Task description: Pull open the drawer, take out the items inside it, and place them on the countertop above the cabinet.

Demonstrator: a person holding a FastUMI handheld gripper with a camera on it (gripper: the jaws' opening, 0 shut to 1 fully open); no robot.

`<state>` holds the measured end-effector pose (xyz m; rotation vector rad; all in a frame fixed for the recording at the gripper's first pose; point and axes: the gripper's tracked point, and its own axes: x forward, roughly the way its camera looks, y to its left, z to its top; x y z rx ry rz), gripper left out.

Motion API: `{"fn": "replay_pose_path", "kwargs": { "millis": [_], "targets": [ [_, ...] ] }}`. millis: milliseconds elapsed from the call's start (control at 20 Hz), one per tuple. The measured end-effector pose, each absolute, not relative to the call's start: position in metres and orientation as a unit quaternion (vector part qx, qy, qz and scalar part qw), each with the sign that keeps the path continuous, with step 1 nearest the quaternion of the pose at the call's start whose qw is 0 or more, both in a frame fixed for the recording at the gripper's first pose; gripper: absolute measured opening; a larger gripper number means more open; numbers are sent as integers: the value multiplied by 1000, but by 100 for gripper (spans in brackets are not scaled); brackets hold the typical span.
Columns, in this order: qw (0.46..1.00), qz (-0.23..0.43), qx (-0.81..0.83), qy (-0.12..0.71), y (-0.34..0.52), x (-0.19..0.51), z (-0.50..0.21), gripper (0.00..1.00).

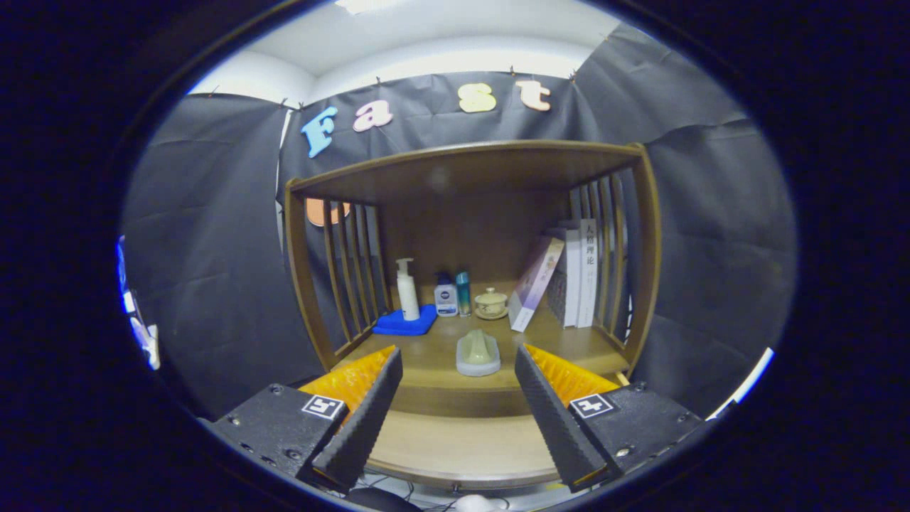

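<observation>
Wooden counter [441, 355] lies ahead of us, a pale dish-like item [478, 353] resting on it just beyond our gripper [458, 405], jaws spread wide and empty, presumably freshly set down from the drawer.

— Drawer [466, 448] front hidden below the gripper [458, 395]; only its top shows between the spread fingers.
— Labels on the small bottles [453, 294] too small to tell. Books [576, 274] partly behind slats [604, 249].

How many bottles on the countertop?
3, near the back: white pump bottle on the blue cloth, then a short bottle and a slim teal bottle to its right. Gripper open.
</observation>
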<state>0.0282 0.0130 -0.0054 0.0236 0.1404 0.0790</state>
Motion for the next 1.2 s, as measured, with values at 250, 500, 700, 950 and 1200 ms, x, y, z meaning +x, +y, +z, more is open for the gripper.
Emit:
{"fn": "replay_pose_path", "kwargs": {
  "millis": [250, 500, 700, 950, 1200],
  "targets": [
    [1000, 10, -9, 21, 7, -18, -44, 100],
    [1000, -12, -8, 15, -3, -36, -106, 100],
    [999, -26, -8, 36, -17, -42, -161, 100],
    [996, -36, 7, 76, -22, -37, -215, 100],
    [995, -35, -12, 95, -8, -30, -236, 100]
  ]
}}
